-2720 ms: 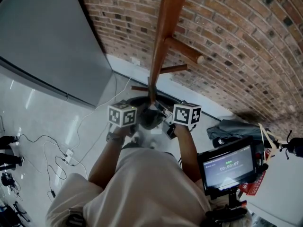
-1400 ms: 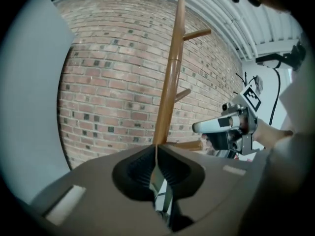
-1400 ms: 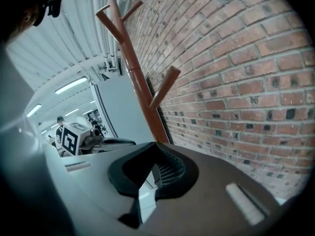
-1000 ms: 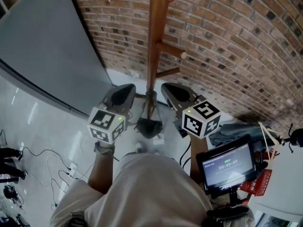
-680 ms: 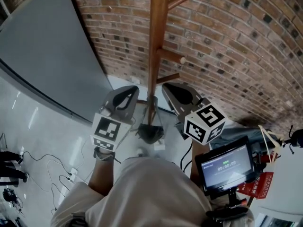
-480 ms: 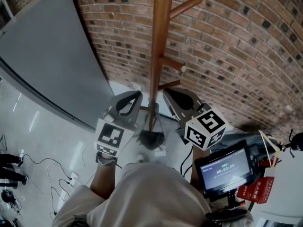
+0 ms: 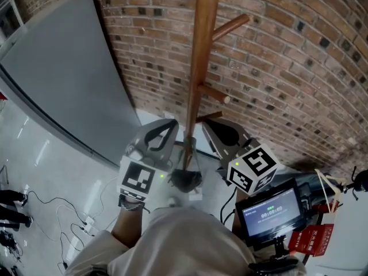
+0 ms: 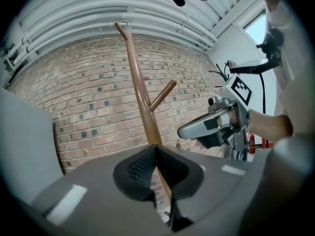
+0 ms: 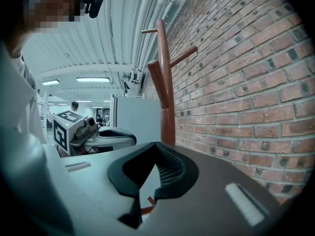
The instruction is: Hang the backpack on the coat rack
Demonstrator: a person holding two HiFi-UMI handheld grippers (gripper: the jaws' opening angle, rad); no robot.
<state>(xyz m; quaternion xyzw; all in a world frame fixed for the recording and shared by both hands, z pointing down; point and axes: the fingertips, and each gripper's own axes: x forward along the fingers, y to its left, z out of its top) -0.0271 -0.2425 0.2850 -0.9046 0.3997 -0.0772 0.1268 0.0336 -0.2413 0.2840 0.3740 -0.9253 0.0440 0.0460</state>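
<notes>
We see the left gripper [image 8: 157, 149] and right gripper [image 9: 156, 146] risen up the tall brown wooden coat rack [image 7: 198, 79], lifting the small dark grey fabric backpack [image 7: 185, 180] off the floor [image 7: 52, 154], so its pegs [image 7: 230, 26] come nearer though nothing hangs yet. Both are pinched fully closed, probably on the backpack's top, though that contact barely shows. The backpack dangles just before the coat rack, between and below both grippers.

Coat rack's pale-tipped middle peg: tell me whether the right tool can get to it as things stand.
Probably yes. The peg sticks out of the pole on the same side as the right tool, above it, with only open air between.
</notes>
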